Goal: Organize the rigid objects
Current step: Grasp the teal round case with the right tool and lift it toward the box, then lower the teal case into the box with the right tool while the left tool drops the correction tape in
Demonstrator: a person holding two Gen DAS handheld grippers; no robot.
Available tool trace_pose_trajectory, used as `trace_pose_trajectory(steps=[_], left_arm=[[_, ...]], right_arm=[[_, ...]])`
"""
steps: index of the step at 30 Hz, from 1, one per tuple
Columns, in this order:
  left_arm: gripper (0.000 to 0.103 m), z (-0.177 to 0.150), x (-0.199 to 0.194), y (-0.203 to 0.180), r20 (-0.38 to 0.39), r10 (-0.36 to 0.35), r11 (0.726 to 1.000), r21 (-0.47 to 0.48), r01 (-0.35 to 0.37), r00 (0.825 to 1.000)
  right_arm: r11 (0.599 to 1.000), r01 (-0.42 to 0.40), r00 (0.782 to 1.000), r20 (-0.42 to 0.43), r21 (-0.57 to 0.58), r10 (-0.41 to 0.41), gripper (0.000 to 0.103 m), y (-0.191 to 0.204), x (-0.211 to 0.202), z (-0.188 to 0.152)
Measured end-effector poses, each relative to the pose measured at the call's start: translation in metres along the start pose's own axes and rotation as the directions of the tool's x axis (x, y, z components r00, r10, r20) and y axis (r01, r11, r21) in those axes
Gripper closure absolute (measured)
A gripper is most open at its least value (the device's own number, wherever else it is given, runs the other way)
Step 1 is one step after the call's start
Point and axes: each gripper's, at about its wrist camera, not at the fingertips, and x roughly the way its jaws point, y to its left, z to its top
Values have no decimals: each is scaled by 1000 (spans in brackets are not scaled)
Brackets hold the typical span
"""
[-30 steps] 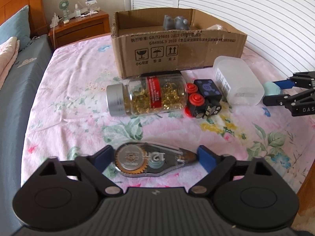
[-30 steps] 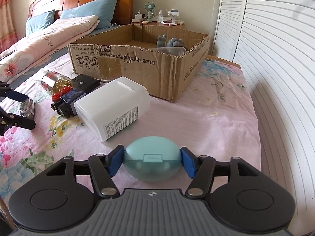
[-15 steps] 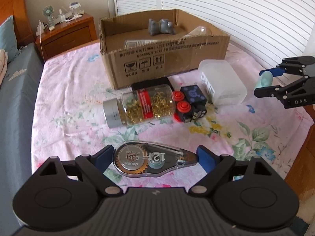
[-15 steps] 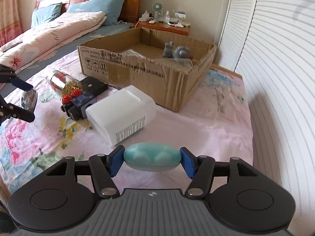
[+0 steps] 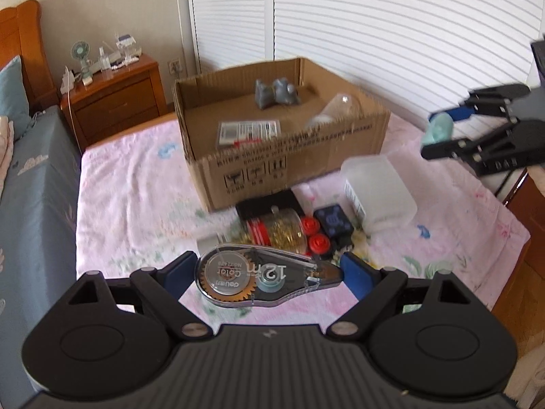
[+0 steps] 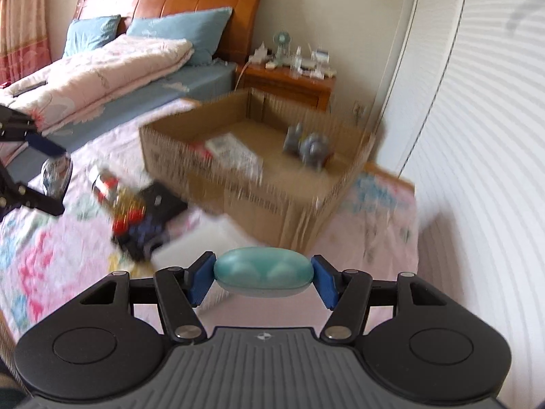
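Observation:
My left gripper [image 5: 269, 271] is shut on a clear correction tape dispenser [image 5: 262, 277] and holds it well above the bed. My right gripper [image 6: 262, 277] is shut on a teal oval case [image 6: 264, 271], raised in front of the open cardboard box [image 6: 265, 184]. In the left wrist view the right gripper [image 5: 439, 136] with the teal case [image 5: 439, 131] hangs to the right of the box [image 5: 282, 163]. On the bed in front of the box lie a jar of gold clips [image 5: 276, 230], a dark cube with red buttons [image 5: 328, 230] and a white plastic container [image 5: 378, 192].
The box holds a grey figurine [image 5: 277, 93], a labelled pack [image 5: 248, 131] and a clear bulb-shaped item [image 5: 335, 109]. A black flat item [image 5: 269, 204] lies against the box front. A wooden nightstand [image 5: 112, 99] stands behind; the bed's edge runs on the right [image 5: 511, 248].
Both grippers have risen with their objects. The views now look down into the box, and the right gripper has come closer to it.

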Motion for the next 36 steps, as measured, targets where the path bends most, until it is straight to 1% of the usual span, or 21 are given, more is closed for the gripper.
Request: trace_pose_trajectory(steps=[6,10,14,19,20,21,22,23,24,27,30,36], left_arm=[[14,12,-4,12,25,9,1000,-7,-9,1000],[14,17,-4,20,38,27,1000,-5,-27,999],[14,22,-2,28,38,41,999,-7,-41,998],[14,33,4,36,41,57,998,1,-57,998],[14,35,6,37,43,58,998,3,-58,997],[14,38,7,37,44,59,998,6,-59,997],[14,41,9,38,46,59,998,11,-60,997],[14,44,10,38,48,60,998,17,-61,997],[14,48,12,37,51,61,998,24,-62,997],[14,59,17,36,59,64,997,35,-66,996],[14,71,22,35,60,57,998,36,-59,997],[14,104,44,33,52,46,998,39,-48,998]], right_arm=[[1000,5,999,52,-4,-5,37,-7,21,52],[1000,6,999,45,14,-6,37,-12,52,80],[1000,21,1000,7,22,-22,37,-16,86,94],[998,43,999,-30,42,-41,37,-18,112,92],[998,44,999,-26,46,-43,34,-18,112,91],[998,40,999,-22,49,-39,26,-18,111,90],[998,40,999,-12,56,-39,22,-19,108,88],[997,43,999,-2,63,-43,15,-19,105,87],[996,47,999,2,72,-47,11,-19,102,86],[995,47,999,-4,88,-47,4,-19,94,82],[993,67,998,-11,94,-66,0,-15,83,77],[988,82,996,-28,132,-79,0,-4,63,69]])
